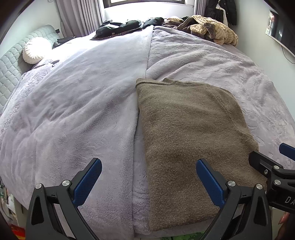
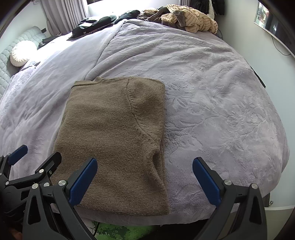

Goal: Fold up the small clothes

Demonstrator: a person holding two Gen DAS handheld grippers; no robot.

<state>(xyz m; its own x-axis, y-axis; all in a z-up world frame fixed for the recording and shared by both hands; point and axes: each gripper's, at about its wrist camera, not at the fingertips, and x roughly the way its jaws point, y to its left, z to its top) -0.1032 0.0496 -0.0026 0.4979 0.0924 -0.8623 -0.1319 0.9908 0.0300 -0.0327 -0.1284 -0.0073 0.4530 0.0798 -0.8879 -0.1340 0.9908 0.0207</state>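
A brown knit sweater (image 1: 188, 140) (image 2: 114, 140) lies folded lengthwise as a long rectangle on the lilac blanket, its near end at the bed's front edge. My left gripper (image 1: 148, 166) is open above the sweater's near left edge, nothing between its blue pads. The right gripper (image 2: 144, 165) is open too, hovering over the sweater's near right edge, and it holds nothing. Each gripper shows in the other's view: the right one (image 1: 267, 157) at the right border, the left one (image 2: 36, 153) at the lower left.
The lilac blanket (image 1: 83, 103) (image 2: 221, 96) covers the bed. A pile of tan and brown clothes (image 1: 208, 27) (image 2: 184, 16) and dark garments (image 1: 119, 27) lie at the far side. A white round pillow (image 1: 36, 49) rests by the headboard. A screen (image 2: 276, 27) hangs on the right wall.
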